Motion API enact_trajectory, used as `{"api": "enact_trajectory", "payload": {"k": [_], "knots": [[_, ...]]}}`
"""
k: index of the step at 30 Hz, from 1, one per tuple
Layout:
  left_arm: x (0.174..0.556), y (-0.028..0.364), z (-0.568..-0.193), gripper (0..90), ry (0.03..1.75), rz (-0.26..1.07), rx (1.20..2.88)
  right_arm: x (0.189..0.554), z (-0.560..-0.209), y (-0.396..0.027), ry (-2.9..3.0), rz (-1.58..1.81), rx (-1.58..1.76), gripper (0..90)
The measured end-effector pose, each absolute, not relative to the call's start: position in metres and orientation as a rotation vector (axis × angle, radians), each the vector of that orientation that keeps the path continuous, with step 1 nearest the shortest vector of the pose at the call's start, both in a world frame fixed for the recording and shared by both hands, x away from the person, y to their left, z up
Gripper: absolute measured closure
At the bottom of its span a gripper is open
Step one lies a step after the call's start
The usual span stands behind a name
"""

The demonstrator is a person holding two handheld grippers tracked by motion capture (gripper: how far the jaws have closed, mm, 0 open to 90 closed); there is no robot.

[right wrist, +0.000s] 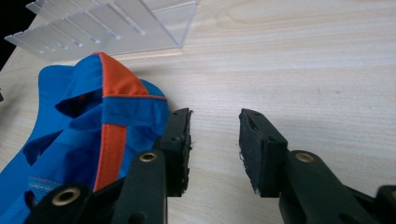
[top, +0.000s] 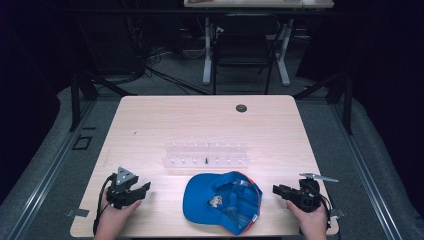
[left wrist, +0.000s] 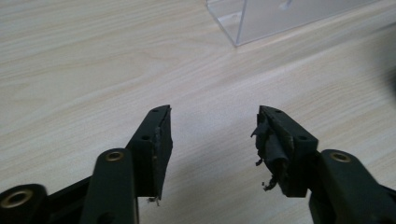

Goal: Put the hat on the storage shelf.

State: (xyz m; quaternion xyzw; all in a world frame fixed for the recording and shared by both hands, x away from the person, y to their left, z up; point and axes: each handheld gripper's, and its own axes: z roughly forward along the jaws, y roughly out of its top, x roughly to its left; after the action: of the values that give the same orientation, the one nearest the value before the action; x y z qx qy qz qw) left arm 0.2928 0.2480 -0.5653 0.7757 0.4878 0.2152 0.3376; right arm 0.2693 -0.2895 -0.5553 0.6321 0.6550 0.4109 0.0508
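— So where's the cap [top: 223, 201]?
— Upside down on the table [top: 200, 120], at 6 o'clock below the rack [top: 206, 154].
— And the tongs?
— Left tongs [top: 143, 190] and right tongs [top: 278, 191] flank it, both released, gripping nothing.

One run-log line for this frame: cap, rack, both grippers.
cap: upside down, table front | rack: clear, behind cap | left gripper: open, empty, left of cap | right gripper: open, empty, beside cap

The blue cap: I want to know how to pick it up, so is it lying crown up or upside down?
Upside down. The blue cap shows its hollow inside, with a label and inner bands facing up on the table.
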Motion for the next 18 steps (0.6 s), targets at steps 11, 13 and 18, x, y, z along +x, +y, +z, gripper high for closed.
{"api": "enact_trajectory", "payload": {"k": [11, 13, 18], "knots": [[0.29, 0.249, -0.565, 57.4, 1.27, 0.518, 1.959, 0.268, -0.558, -0.28, 1.985, 1.025, 1.805, 57.3], [0.29, 0.249, -0.566, 54.7, 1.262, 0.508, 1.983, 0.267, -0.558, -0.279, 1.987, 1.054, 1.815, 58.4], [0.29, 0.246, -0.565, 48.7, 1.27, 0.484, 1.998, 0.265, -0.556, -0.278, 2.003, 1.107, 1.881, 56.4]]}}
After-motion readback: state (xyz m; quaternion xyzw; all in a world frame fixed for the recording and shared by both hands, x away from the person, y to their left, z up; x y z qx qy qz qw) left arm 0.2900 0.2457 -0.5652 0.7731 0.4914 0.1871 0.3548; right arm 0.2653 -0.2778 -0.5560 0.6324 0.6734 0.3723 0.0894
